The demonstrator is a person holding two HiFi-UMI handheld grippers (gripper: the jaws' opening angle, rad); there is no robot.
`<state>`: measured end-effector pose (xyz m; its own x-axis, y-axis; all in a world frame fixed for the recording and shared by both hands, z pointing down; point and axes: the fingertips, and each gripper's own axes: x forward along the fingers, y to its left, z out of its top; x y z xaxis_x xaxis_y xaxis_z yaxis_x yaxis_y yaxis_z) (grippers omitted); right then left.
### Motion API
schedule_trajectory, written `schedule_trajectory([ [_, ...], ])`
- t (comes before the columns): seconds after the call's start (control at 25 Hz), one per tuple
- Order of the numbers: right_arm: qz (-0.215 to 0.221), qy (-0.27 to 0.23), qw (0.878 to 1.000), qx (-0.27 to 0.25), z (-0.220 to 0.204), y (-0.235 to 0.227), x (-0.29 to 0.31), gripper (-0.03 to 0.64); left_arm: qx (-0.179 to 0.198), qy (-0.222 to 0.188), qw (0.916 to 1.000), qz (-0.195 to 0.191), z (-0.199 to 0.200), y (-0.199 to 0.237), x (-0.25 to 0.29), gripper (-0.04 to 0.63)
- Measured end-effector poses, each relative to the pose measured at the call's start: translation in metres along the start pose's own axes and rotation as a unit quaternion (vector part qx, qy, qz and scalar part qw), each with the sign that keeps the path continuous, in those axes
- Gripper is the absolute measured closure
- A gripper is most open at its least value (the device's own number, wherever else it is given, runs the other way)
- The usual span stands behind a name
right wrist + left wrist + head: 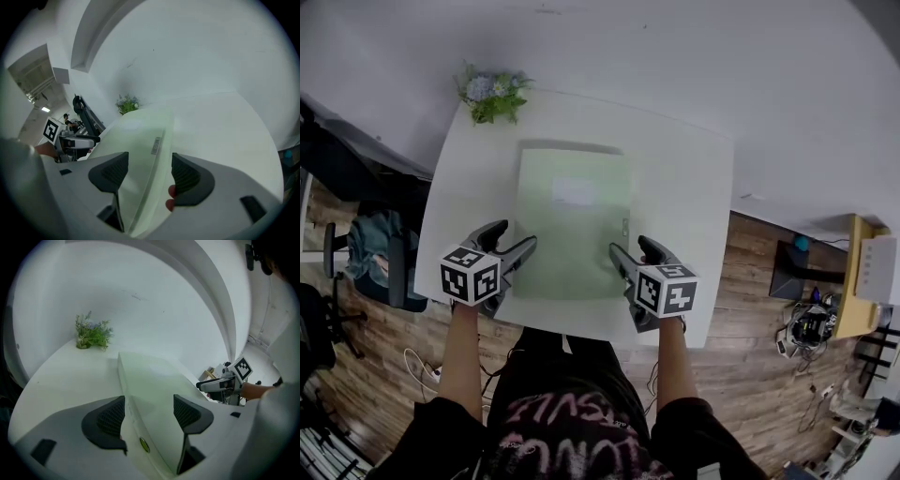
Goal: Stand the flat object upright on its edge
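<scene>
Table [694, 187]; folder [572, 225] between left gripper [516, 236], right gripper [630, 246]

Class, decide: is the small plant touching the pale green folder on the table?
Apart. The head view shows a strip of bare white table between the plant and the far edge of the folder.

pale green folder [572, 225] (white table [694, 187])
</scene>
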<state>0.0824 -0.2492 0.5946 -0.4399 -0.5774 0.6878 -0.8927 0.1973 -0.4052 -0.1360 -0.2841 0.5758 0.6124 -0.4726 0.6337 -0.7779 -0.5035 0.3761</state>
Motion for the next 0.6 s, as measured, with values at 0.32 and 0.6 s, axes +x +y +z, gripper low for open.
schedule_trajectory([
  [0.32, 0.023, 0.053, 0.998, 0.012, -0.011, 0.0, 0.015, 0.334, -0.012, 0.031, 0.9991, -0.025, -0.006, 0.001, 0.011, 0.264],
  [0.6, 0.037, 0.078, 0.996, 0.032, -0.017, 0.002, 0.017, 0.334, -0.009, 0.062, 0.9974, -0.036, -0.018, -0.005, 0.018, 0.264],
])
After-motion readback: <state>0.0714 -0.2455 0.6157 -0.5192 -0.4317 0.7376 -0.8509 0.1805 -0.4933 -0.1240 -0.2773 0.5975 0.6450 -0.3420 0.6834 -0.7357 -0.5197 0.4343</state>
